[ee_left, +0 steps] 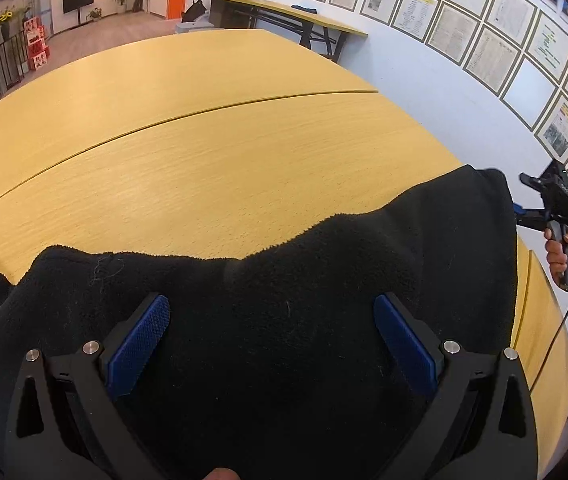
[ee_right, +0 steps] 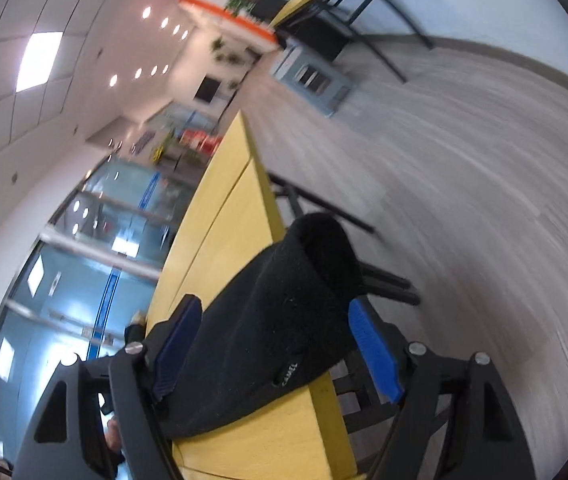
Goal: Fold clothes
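A black fleece garment (ee_left: 284, 288) lies on the yellow wooden table (ee_left: 203, 152) at its near edge. My left gripper (ee_left: 271, 312) is open just above the garment, its blue pads (ee_left: 139, 344) spread wide with cloth between them. My right gripper (ee_left: 524, 210) shows at the far right of the left wrist view, past the garment's right end. In the right wrist view my right gripper (ee_right: 275, 332) is open, tilted on its side, with the garment's end (ee_right: 284, 312) lying between its blue pads (ee_right: 372, 348) over the table edge (ee_right: 267, 424).
A second yellow table (ee_left: 296, 12) stands at the back by a wall of framed papers (ee_left: 484, 40). A seam (ee_left: 187, 116) splits the tabletop. Black chairs (ee_right: 368, 396) sit beside the table on the grey floor (ee_right: 464, 160). A cable (ee_left: 556, 320) hangs from the right gripper.
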The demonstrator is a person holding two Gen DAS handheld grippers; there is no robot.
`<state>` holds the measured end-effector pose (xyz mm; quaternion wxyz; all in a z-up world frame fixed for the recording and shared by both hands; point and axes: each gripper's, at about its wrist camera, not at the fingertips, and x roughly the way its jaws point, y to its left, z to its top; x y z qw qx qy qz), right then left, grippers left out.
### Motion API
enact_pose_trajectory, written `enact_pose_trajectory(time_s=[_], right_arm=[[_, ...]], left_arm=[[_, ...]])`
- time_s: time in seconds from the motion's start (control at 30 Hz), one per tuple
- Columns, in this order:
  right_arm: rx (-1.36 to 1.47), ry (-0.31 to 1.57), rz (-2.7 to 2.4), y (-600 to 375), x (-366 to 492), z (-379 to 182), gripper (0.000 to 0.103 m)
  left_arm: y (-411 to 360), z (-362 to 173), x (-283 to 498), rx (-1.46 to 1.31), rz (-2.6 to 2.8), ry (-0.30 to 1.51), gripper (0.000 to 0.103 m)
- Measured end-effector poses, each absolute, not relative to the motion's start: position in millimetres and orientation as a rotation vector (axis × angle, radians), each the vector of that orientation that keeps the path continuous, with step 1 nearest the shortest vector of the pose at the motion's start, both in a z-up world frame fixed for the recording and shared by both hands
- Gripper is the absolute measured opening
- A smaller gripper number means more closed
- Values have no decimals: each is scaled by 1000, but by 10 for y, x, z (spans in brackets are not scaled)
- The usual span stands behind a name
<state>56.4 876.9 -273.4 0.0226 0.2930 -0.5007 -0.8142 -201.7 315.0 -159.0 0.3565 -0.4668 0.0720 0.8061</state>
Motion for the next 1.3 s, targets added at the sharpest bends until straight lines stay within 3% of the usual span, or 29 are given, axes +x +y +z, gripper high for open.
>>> enact_pose_trajectory(time_s=[0.4, 0.57, 0.73, 0.9, 0.97, 1.07, 1.3], right_arm=[[925, -1773, -2241, 9072, 432, -3265, 82], [977, -1839, -2119, 9220, 593, -3547, 93], [1013, -1887, -1938, 9018, 367, -3645, 93], [704, -1953, -2118, 9099, 525, -3446, 73], [570, -1945, -2164, 9102, 617, -3318, 48], [519, -1879, -2260, 9019, 717, -3111, 22], [657, -1720, -2488, 8735, 705, -2767, 14]], left_arm=[[3037, -1411, -1808, -1178, 2124, 213, 103], [2993, -1437, -1800, -1160, 2136, 221, 103], [2935, -1385, -1723, -1145, 2154, 232, 103], [3080, -1498, -1767, -1142, 2156, 232, 103], [3112, -1535, -1797, -1140, 2159, 231, 103], [3161, -1599, -1862, -1139, 2161, 232, 103], [3305, -1733, -1996, -1139, 2167, 235, 103]])
